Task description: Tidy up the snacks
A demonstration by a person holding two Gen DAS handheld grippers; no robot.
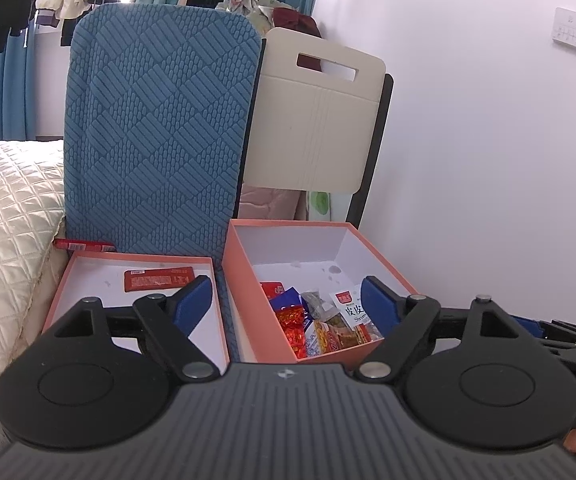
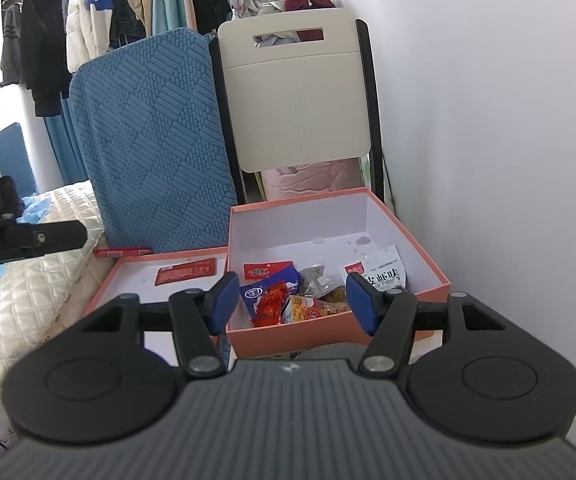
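At far left the quilt edges up against the lid, which holds one red packet on otherwise bare floor. A second red packet behind the lid is half hidden. The left gripper gapes wide with nothing in it; its lower edge cuts off the lid's front. The box is bare at the back, with snacks heaped in front. The right gripper, part open and empty, hides the box's near corners. The wall closes the right side.
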